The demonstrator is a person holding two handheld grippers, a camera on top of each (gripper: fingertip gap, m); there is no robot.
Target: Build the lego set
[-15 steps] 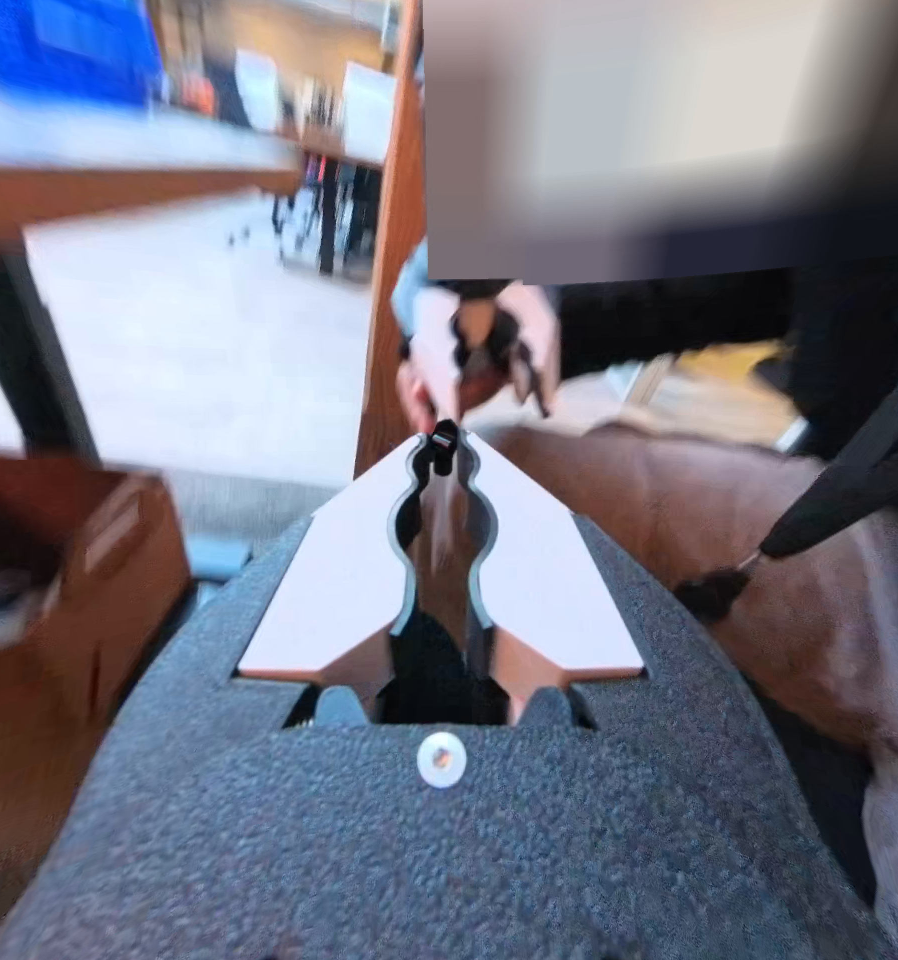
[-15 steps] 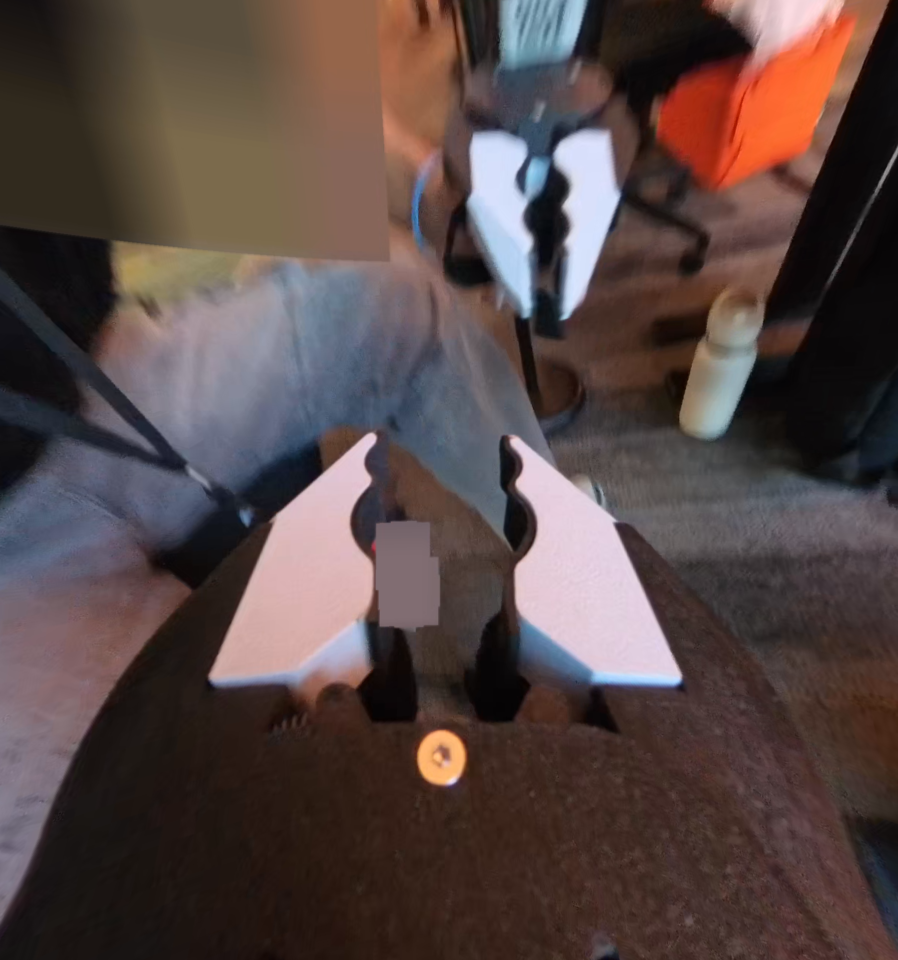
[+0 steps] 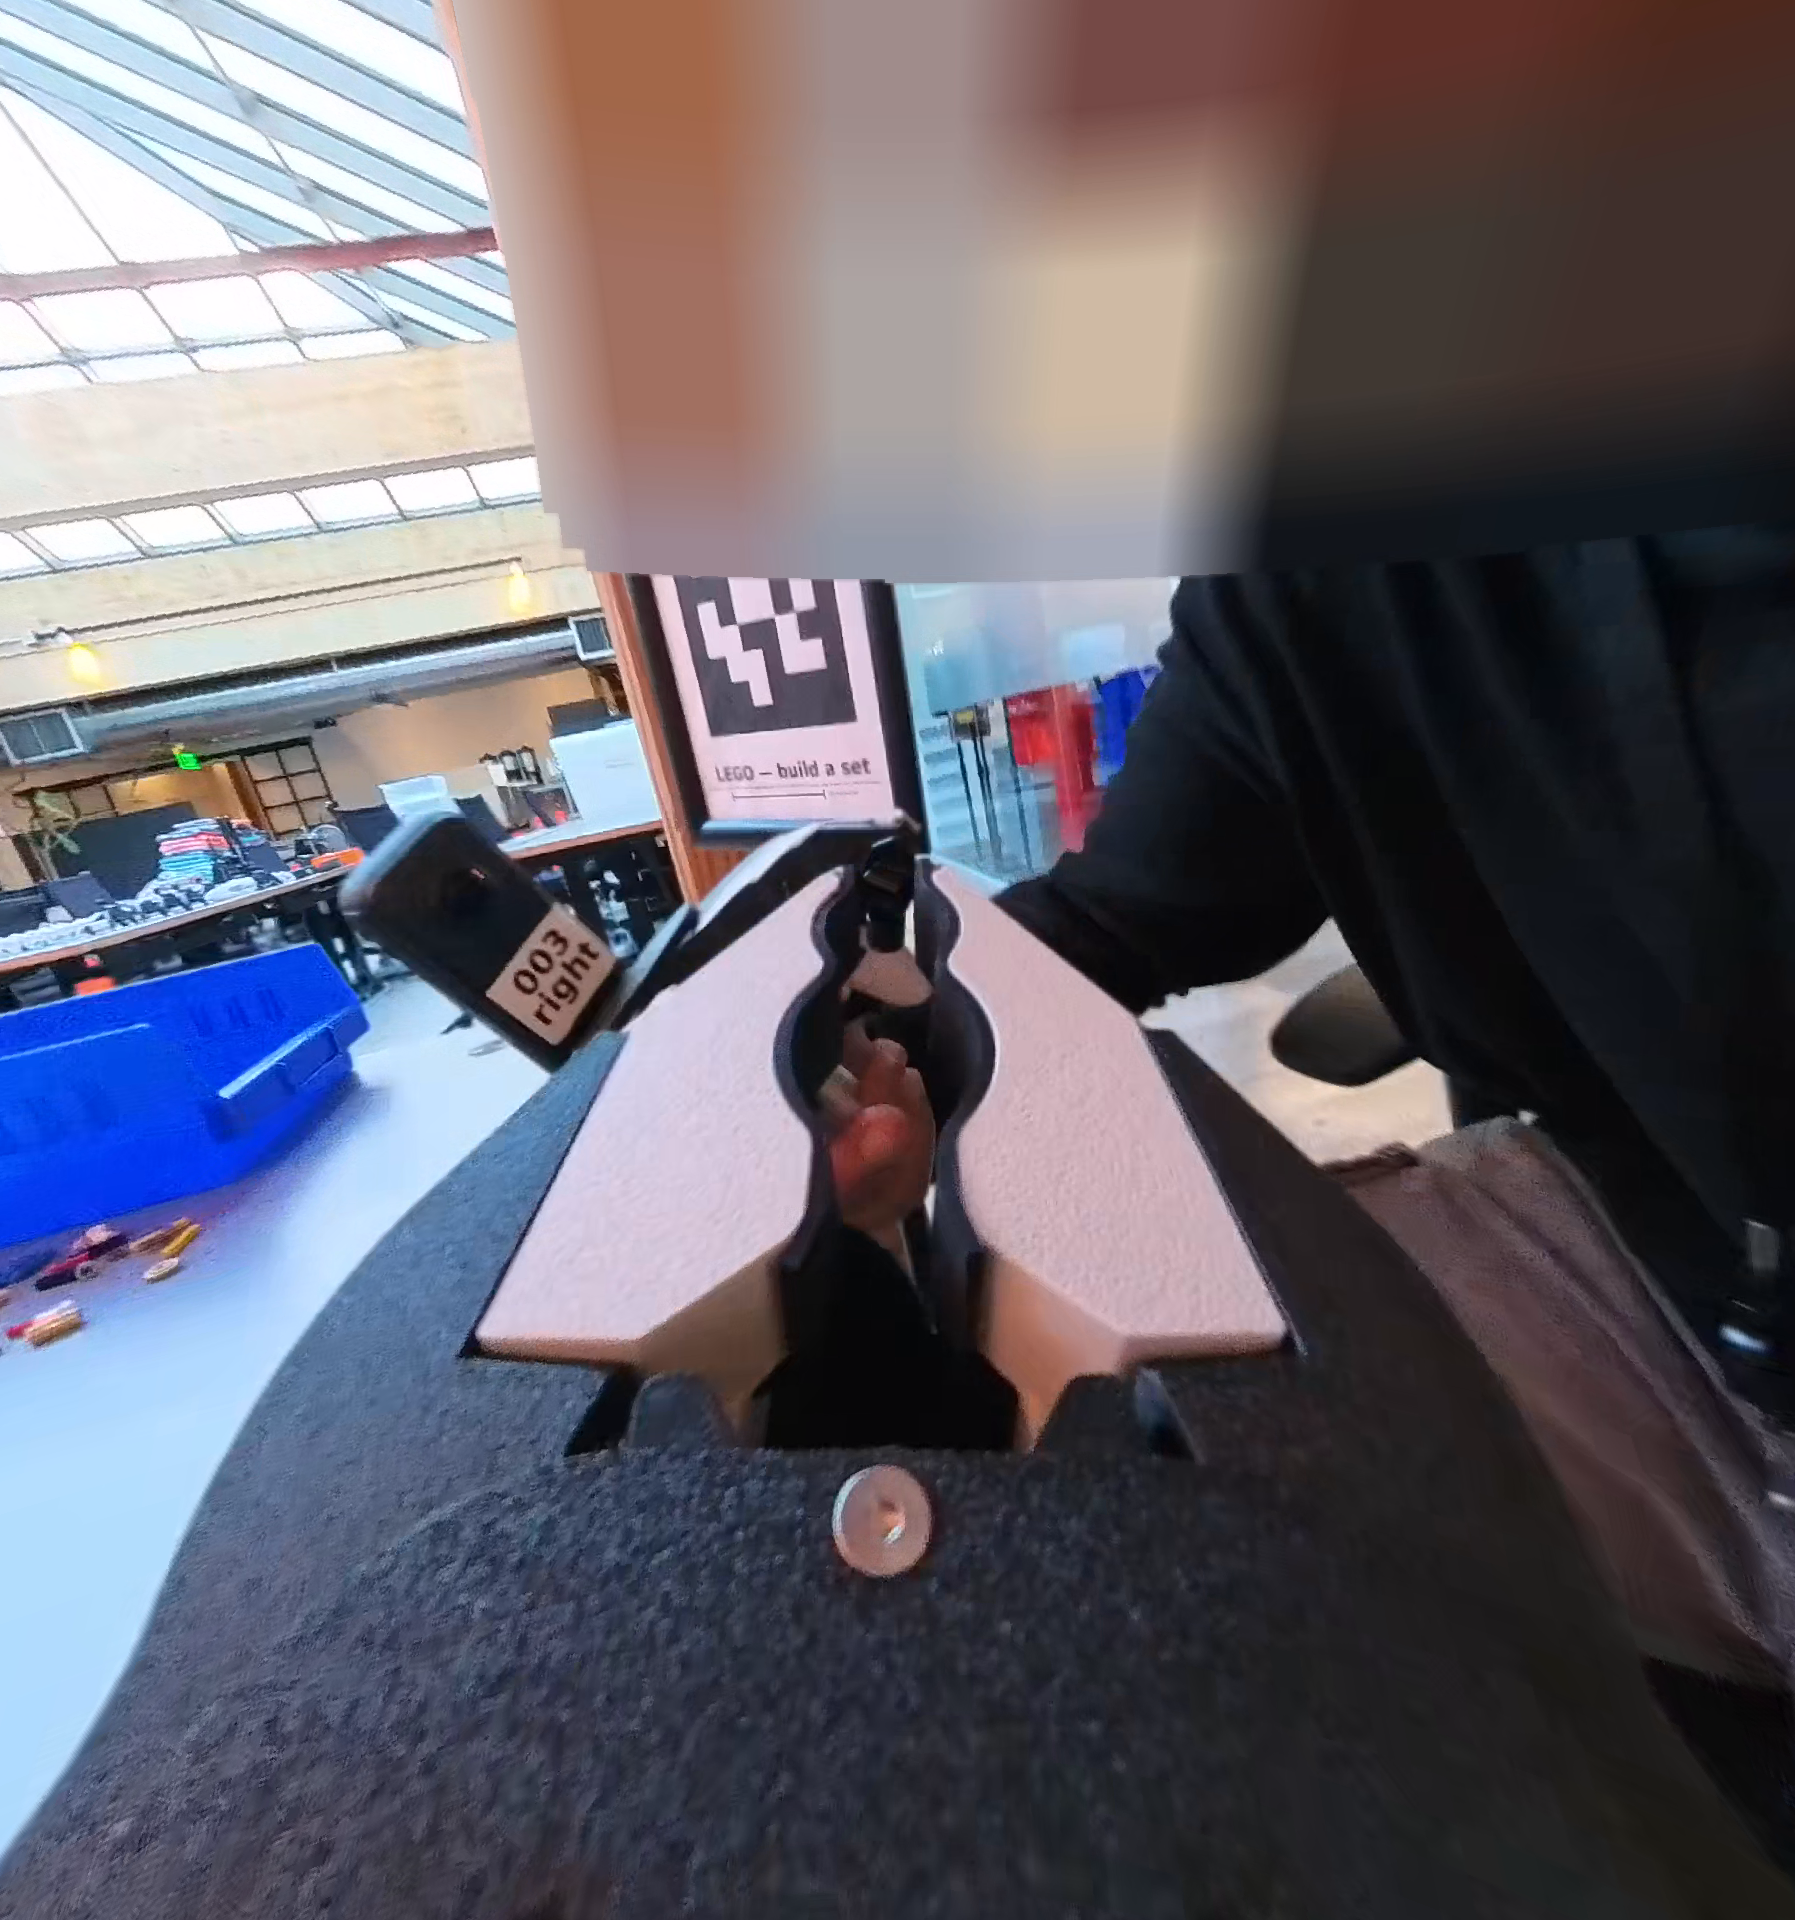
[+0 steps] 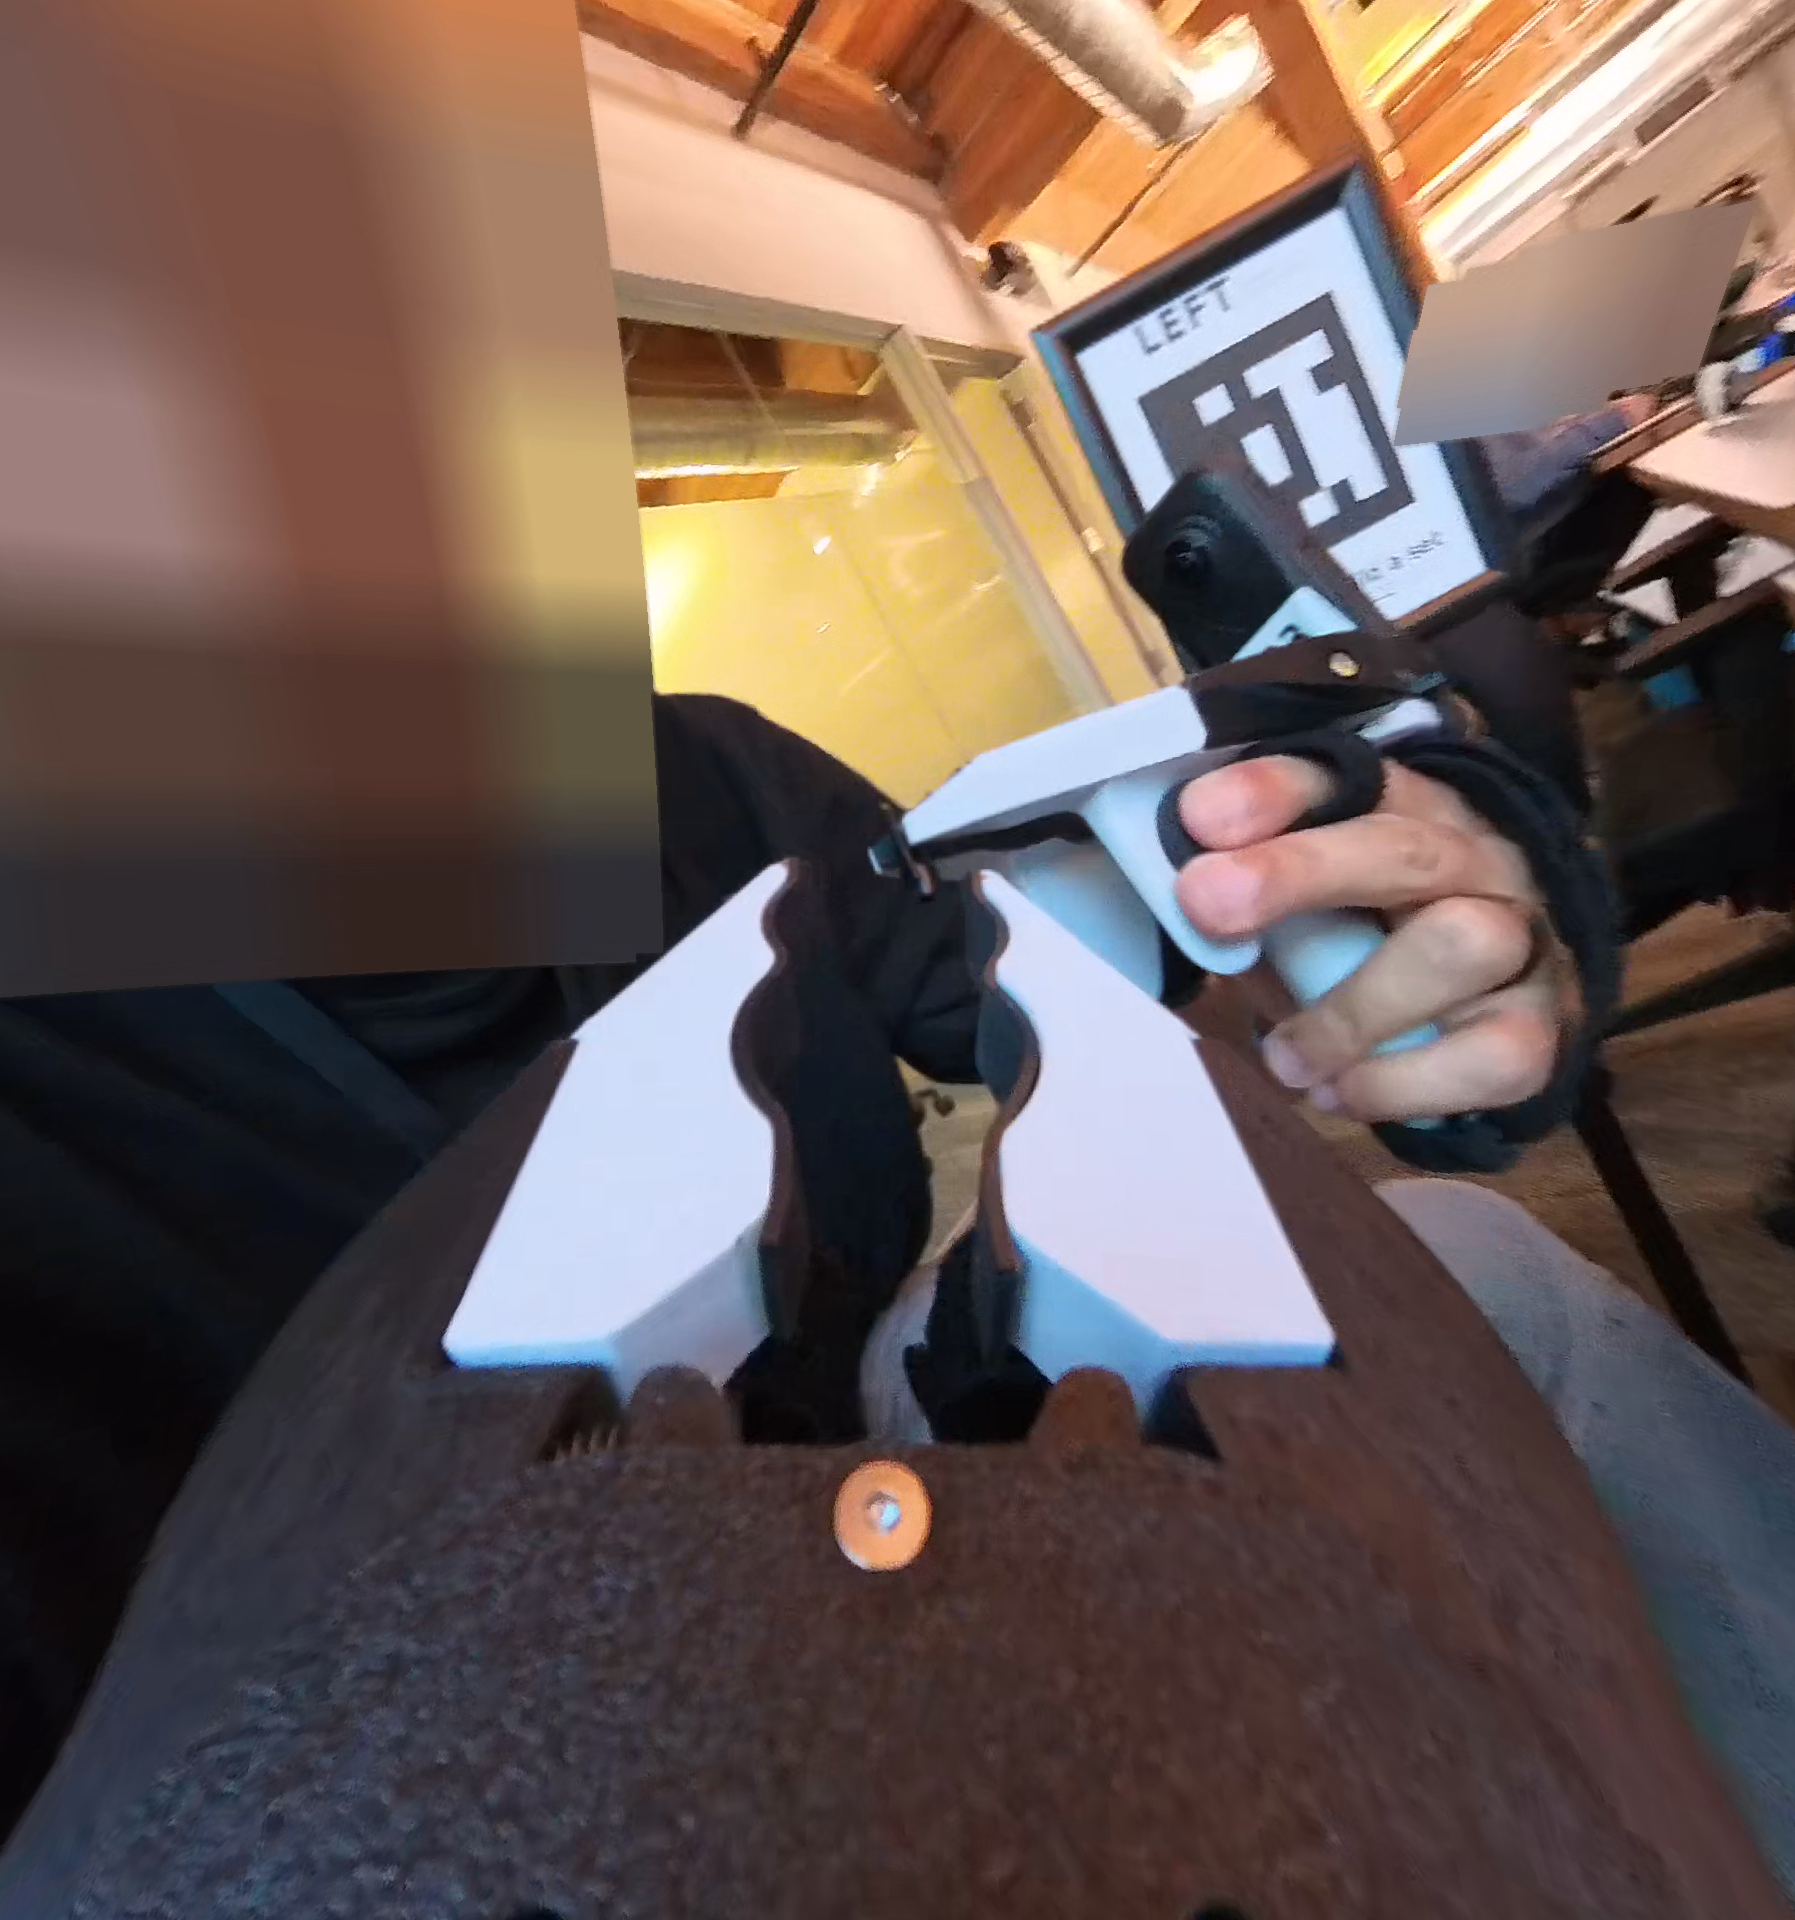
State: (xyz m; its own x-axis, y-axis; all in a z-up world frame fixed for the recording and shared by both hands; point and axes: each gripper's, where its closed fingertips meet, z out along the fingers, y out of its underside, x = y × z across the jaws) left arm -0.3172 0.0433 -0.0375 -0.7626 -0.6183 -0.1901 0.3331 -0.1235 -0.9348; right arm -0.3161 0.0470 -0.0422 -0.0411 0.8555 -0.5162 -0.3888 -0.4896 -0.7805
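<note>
Pinching a small black lego piece [image 3: 885, 902] at its very tips, the left gripper [image 3: 888, 883] has its white fingers [image 3: 1069, 1132] drawn almost together, with only a narrow wavy slot between them. The piece stands roughly upright in the left wrist view, its long axis running along the fingers and its far end poking past the tips; it is too small to tell more.

The right gripper [image 4: 893, 883] has its jaws spread apart with nothing between the pads. The piece sits just beyond its tips; whether they touch cannot be told.

A hand [image 4: 1371, 914] in a black fingerless glove grips the left tool's pale handle. Each tool carries a black camera [image 3: 457, 914]; the right one's has a white sticker with dark writing. Framed signs [image 3: 779, 675] with black-and-white square markers and printed captions stand behind both tools.

On the white tabletop [image 3: 93, 1507] sits a blue bin [image 3: 124, 1091], whose inside is hidden. Loose coloured bricks [image 3: 72, 1278] lie scattered just in front of it.
</note>
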